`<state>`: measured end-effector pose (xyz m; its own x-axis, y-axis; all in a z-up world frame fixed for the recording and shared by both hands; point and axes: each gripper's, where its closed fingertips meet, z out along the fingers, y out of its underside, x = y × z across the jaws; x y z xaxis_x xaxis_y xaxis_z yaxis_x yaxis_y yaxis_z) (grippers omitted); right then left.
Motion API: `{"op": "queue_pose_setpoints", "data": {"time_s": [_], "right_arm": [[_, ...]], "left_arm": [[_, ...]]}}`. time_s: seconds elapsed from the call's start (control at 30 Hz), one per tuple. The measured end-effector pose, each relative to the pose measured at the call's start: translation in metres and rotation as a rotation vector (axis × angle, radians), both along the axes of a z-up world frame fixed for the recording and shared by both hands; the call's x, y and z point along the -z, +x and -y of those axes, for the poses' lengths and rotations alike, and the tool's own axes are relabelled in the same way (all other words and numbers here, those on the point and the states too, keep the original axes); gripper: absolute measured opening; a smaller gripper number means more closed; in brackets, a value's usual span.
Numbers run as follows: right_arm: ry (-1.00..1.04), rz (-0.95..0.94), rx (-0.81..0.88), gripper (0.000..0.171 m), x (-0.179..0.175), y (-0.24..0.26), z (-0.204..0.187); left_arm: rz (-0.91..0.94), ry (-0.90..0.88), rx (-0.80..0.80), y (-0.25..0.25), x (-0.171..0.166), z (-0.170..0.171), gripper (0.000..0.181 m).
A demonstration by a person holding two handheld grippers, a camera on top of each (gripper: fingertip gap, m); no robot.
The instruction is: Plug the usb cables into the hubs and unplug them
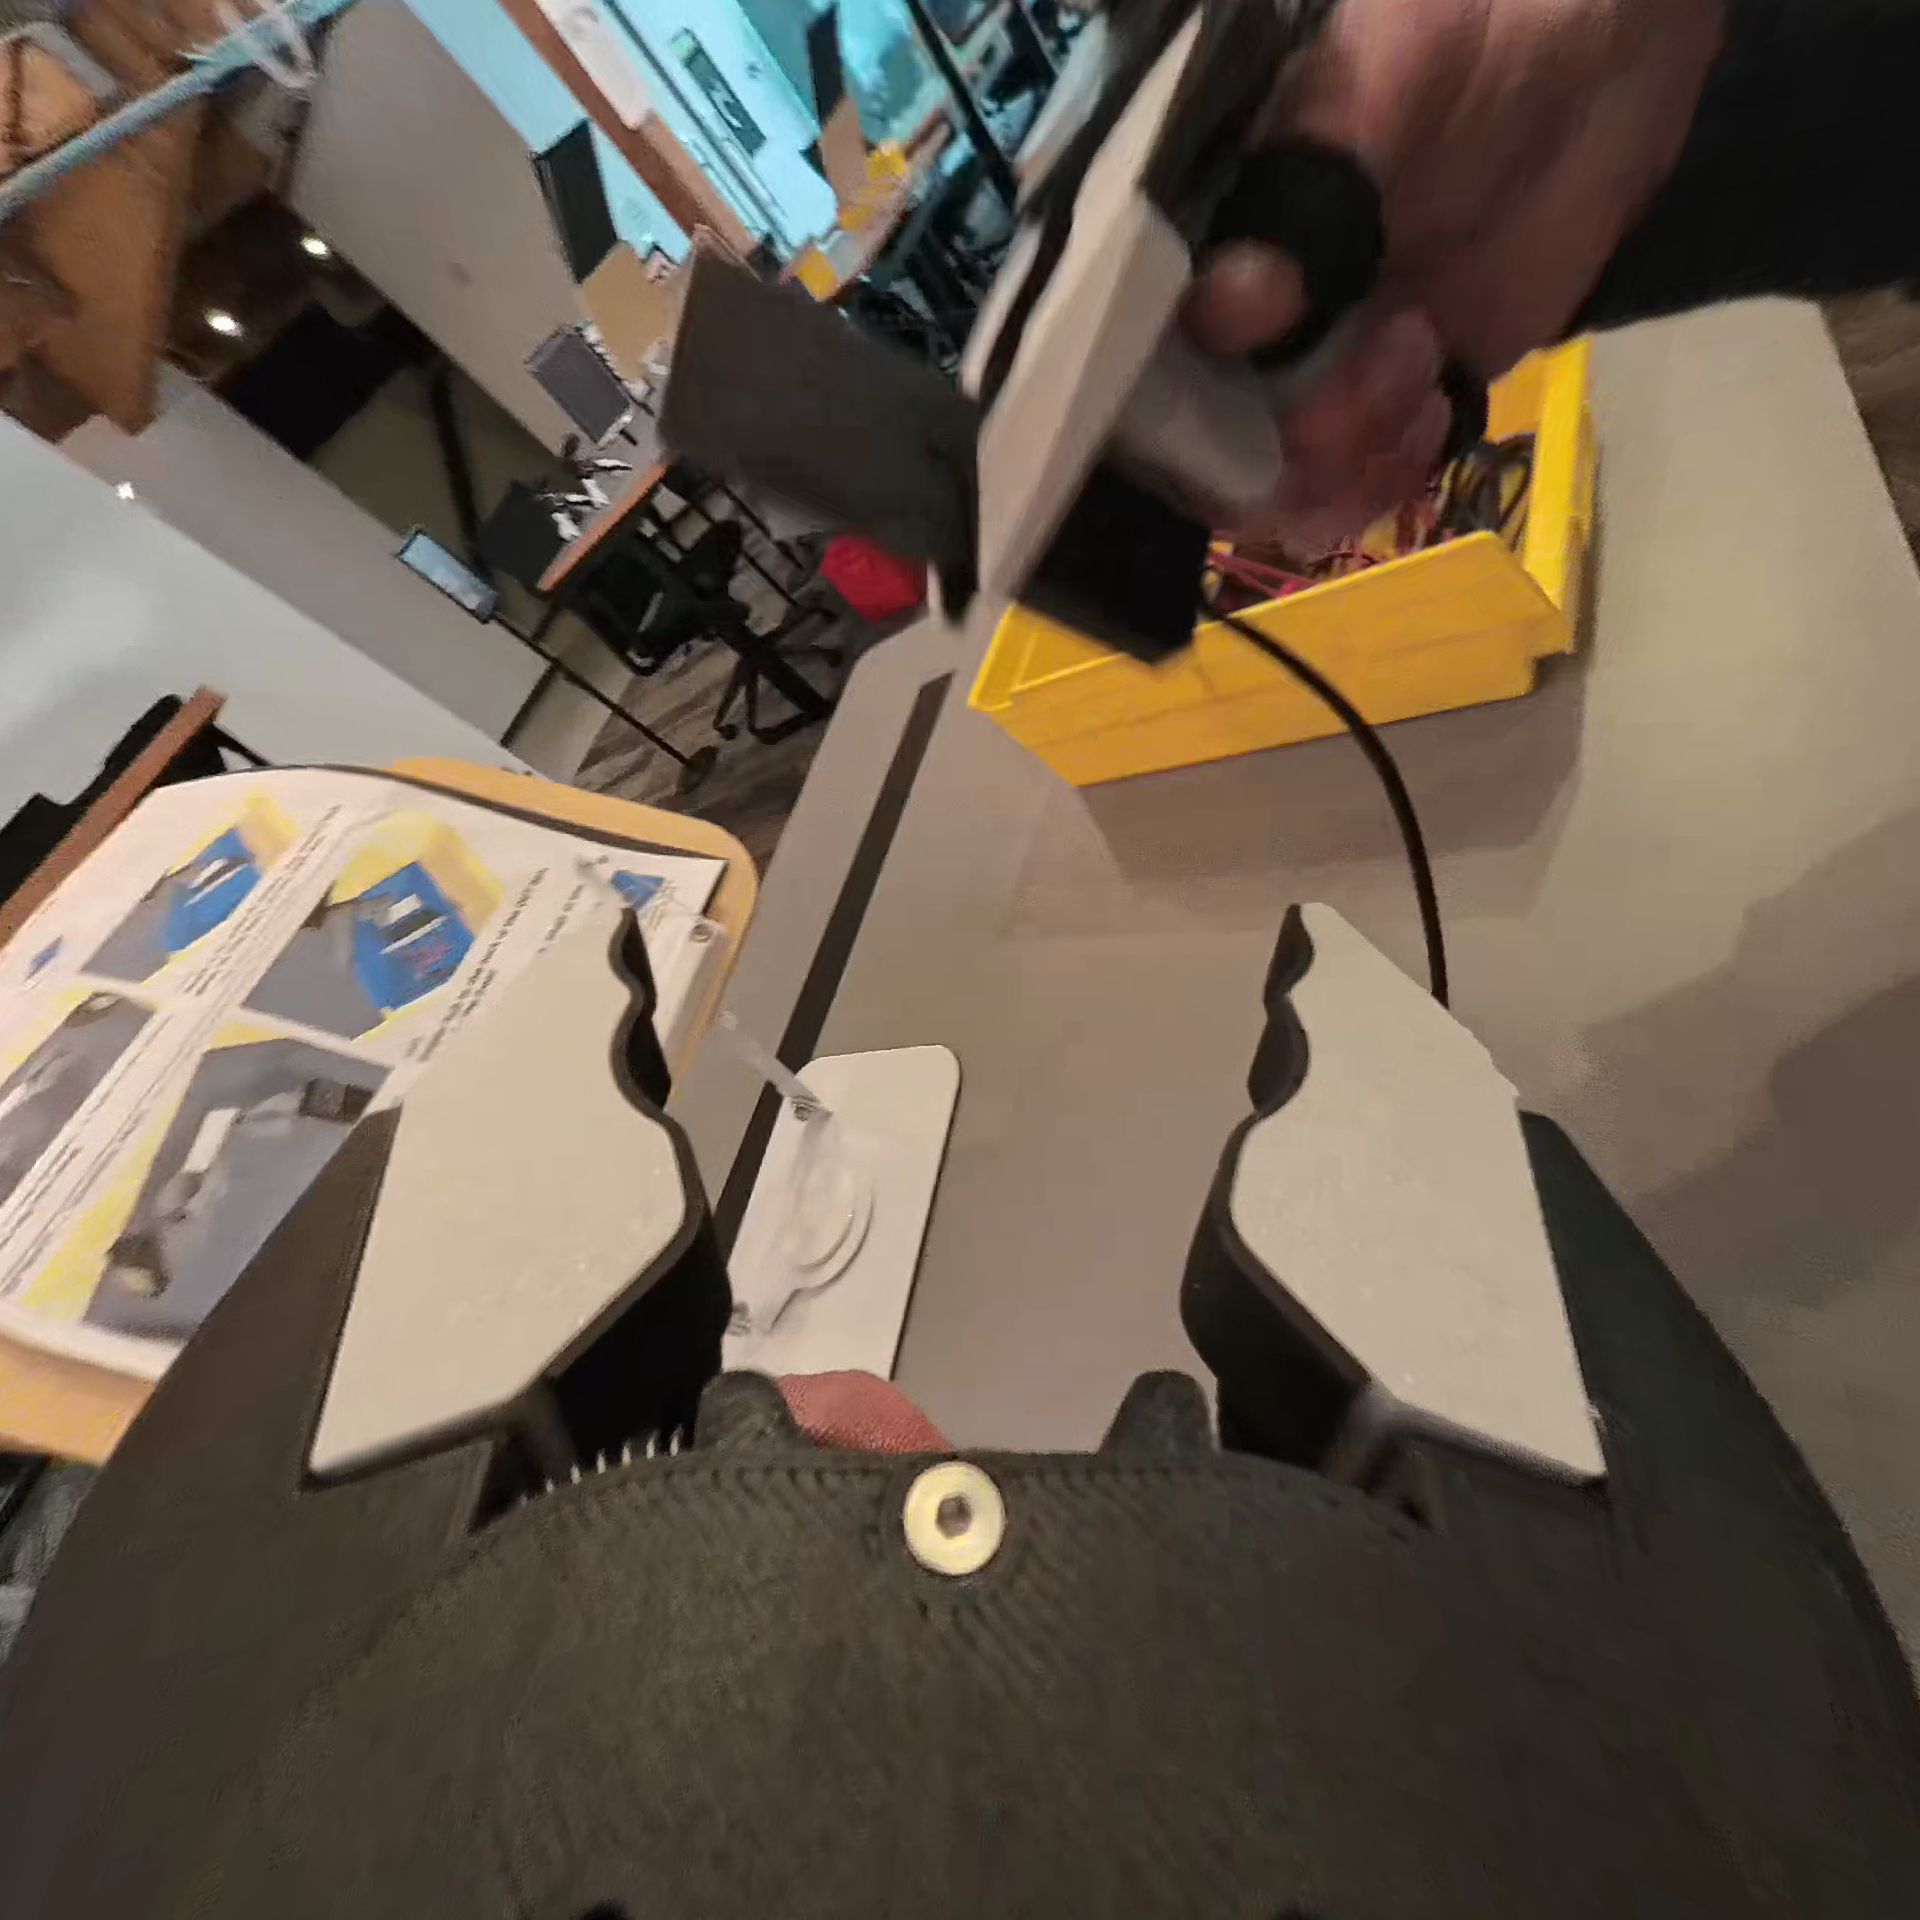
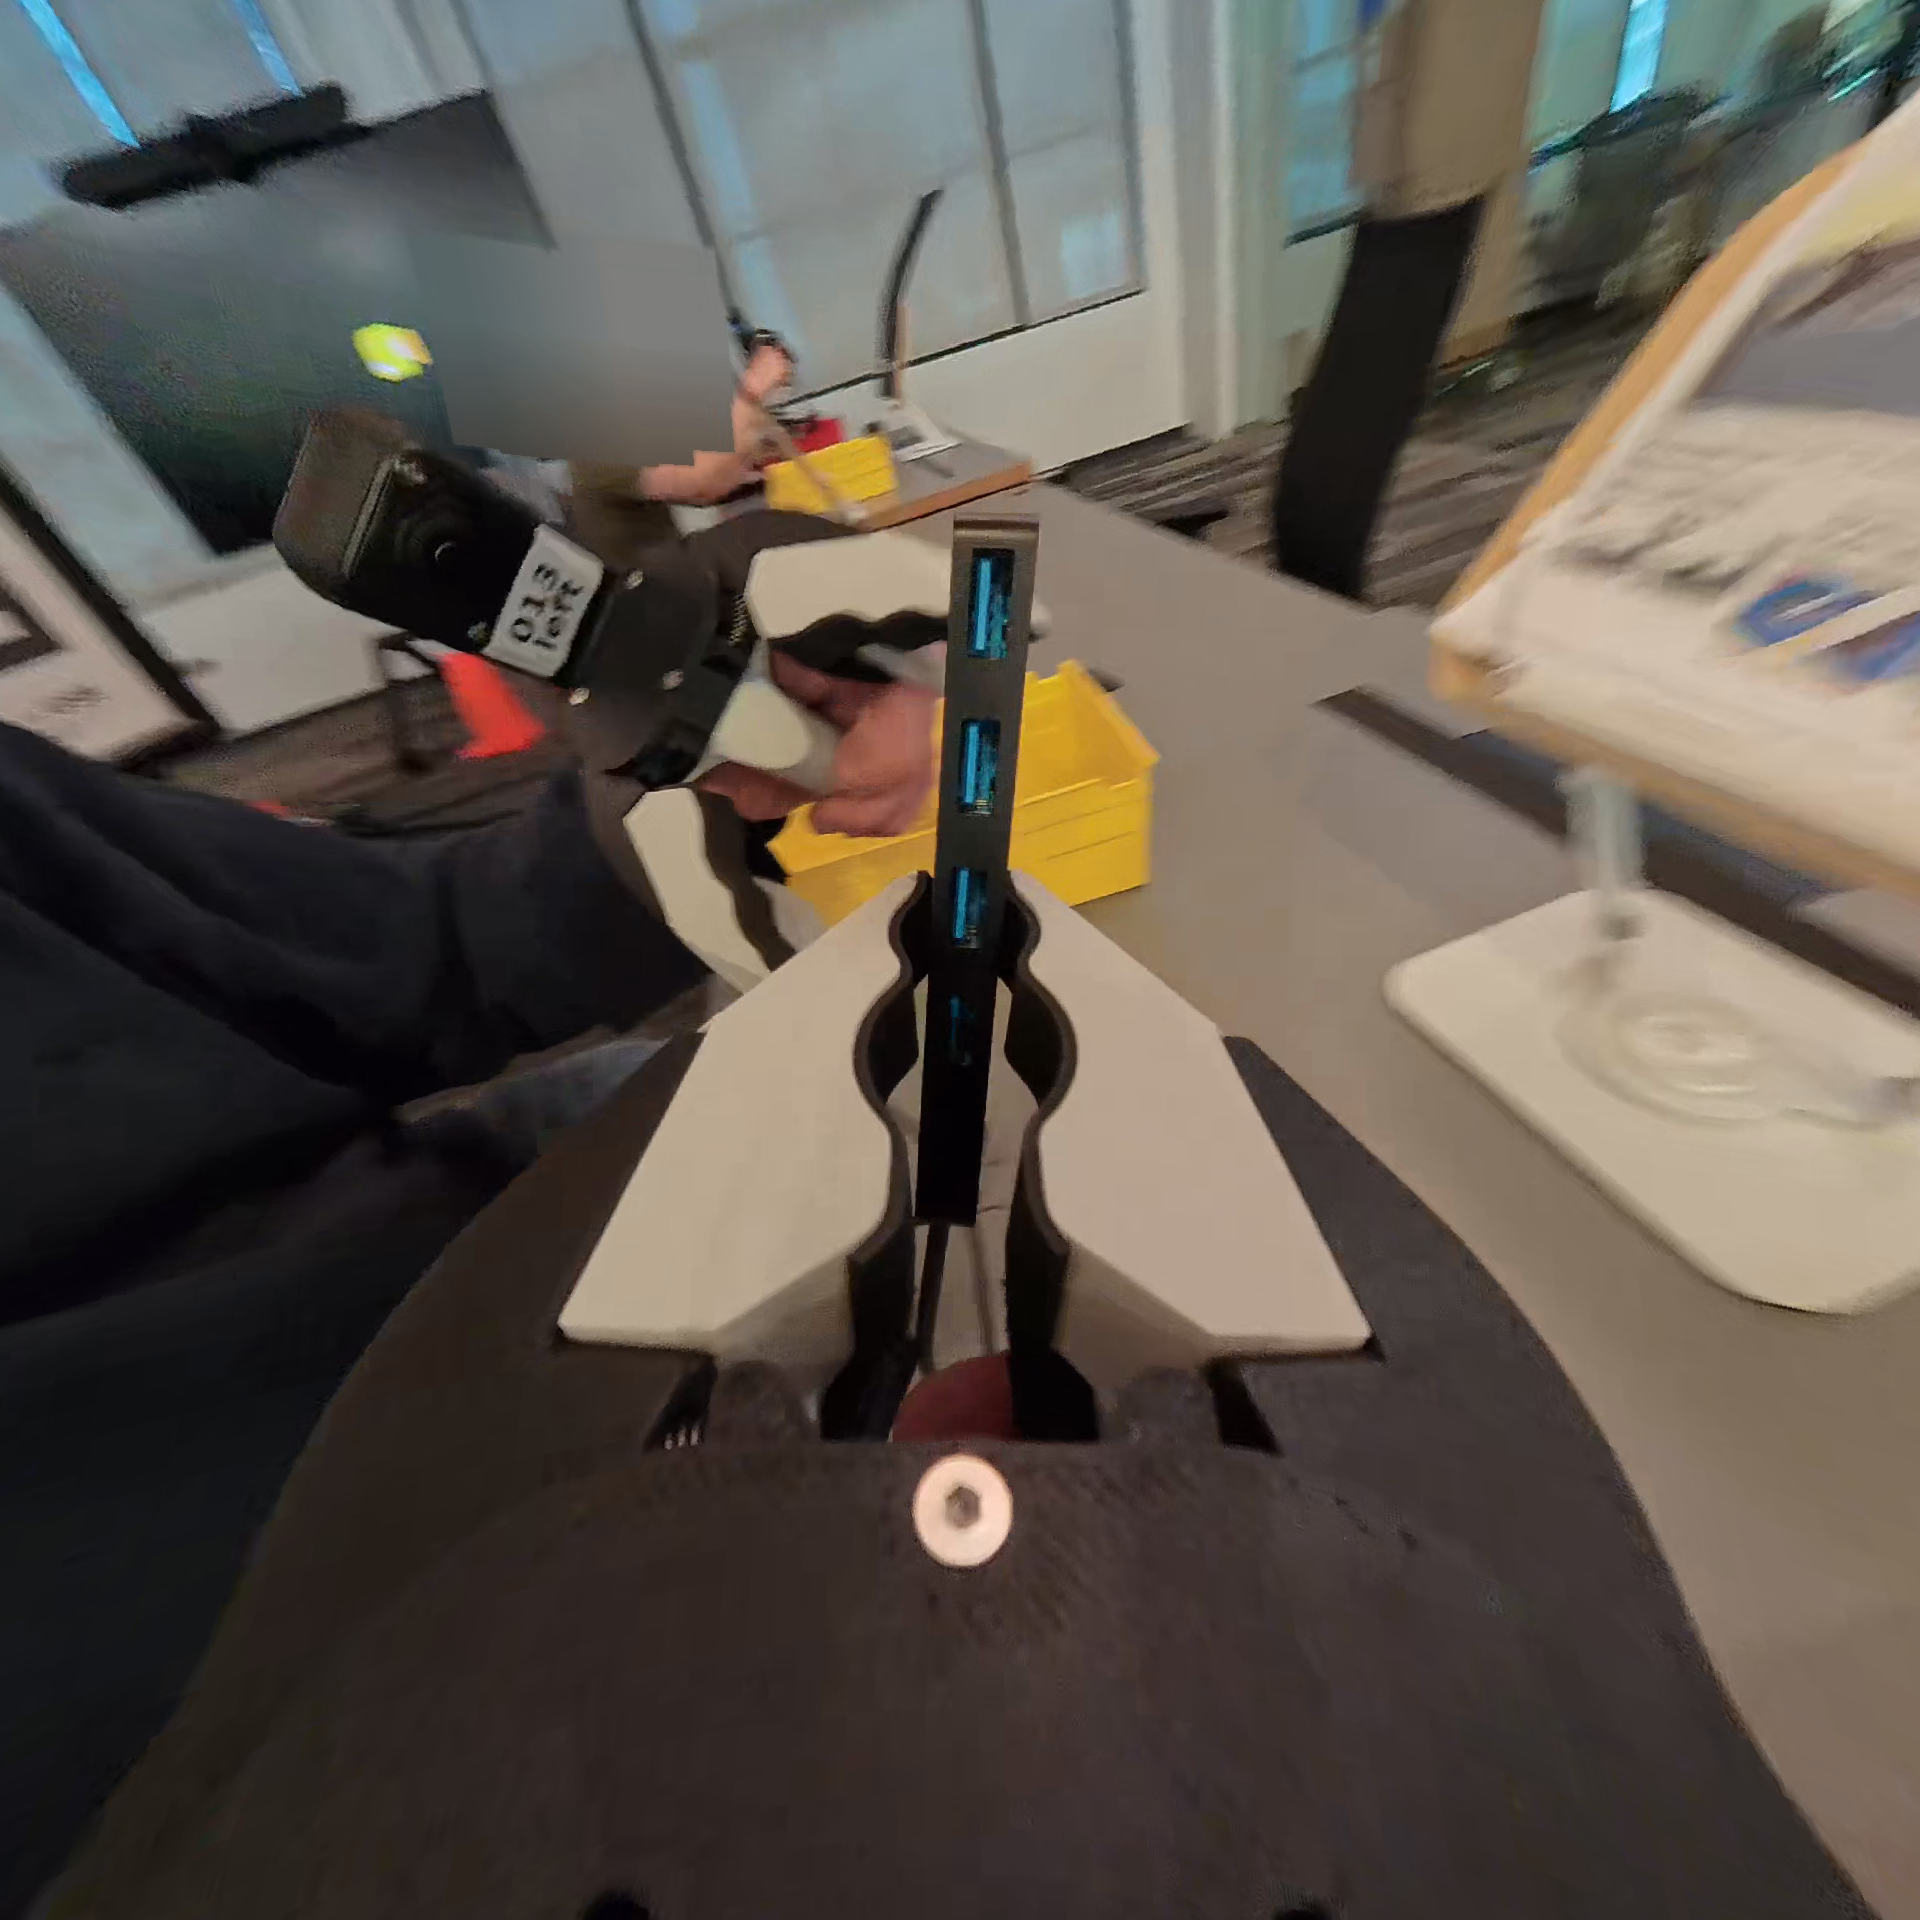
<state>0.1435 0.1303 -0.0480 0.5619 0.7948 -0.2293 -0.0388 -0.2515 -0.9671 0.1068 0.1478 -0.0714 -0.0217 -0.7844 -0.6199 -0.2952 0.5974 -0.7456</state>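
- left tool [image 1: 961, 1023]: black ribbed plastic body, pale grey fingers [image 1: 520, 1164] with wavy black inner edges, one silver screw [image 1: 953, 1517] at the middle.
- right tool [image 2: 966, 935]: the same build, with a silver screw [image 2: 962, 1509].
- dark sleeve [image 2: 270, 935] on the arm.

Grey tabletop [image 1: 1143, 935]: yellow bin [image 1: 1299, 644] of cables at far end, white stand base [image 1: 862, 1174] near a dark seam [image 1: 862, 883].

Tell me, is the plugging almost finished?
Just starting. Done: the right claw is shut on the black hub and holds it up. Its blue ports look empty. The left claw is open and holds no cable. Left: fetching one, likely from the yellow bin, plugging, unplugging.
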Motion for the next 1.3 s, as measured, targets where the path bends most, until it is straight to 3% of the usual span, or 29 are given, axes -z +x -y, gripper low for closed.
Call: {"op": "queue_pose_setpoints", "data": {"time_s": [0.2, 0.27, 0.37, 0.6, 0.73, 0.8, 0.87, 1.07, 1.17, 1.3], "right_arm": [[0.224, 0.21, 0.315, 0.008, -0.091, 0.126, -0.003], [0.287, 0.219, 0.395, 0.008, -0.123, 0.164, 0.001], [0.323, 0.319, 0.531, 0.008, -0.144, 0.22, 0.0], [0.263, 0.431, 0.748, 0.008, -0.11, 0.318, -0.009], [0.261, 0.391, 0.881, 0.008, -0.097, 0.371, -0.005], [0.262, 0.302, 0.879, 0.009, -0.099, 0.382, 0.0], [0.295, 0.336, 0.935, 0.008, -0.103, 0.395, 0.005], [0.382, 0.19, 0.914, 0.008, -0.147, 0.4, 0.024], [0.355, 0.288, 0.952, 0.009, -0.139, 0.407, 0.02], [0.397, 0.233, 1.027, 0.009, -0.144, 0.425, 0.032]], "left_arm": [[0.103, -0.045, -0.067, -0.026, -0.02, -0.013, 0.089], [0.088, -0.054, -0.09, -0.031, -0.015, -0.018, 0.088], [0.059, -0.082, -0.104, -0.036, 0.001, -0.022, 0.084], [-0.01, -0.126, -0.139, -0.045, 0.034, -0.027, 0.083], [-0.025, -0.152, -0.155, -0.052, 0.041, -0.028, 0.084], [-0.041, -0.148, -0.169, -0.056, 0.045, -0.029, 0.084], [-0.047, -0.154, -0.176, -0.059, 0.045, -0.03, 0.084], [-0.062, -0.146, -0.216, -0.068, 0.04, -0.036, 0.086], [-0.064, -0.146, -0.239, -0.074, 0.037, -0.04, 0.086], [-0.076, -0.142, -0.273, -0.087, 0.035, -0.046, 0.086]]}}
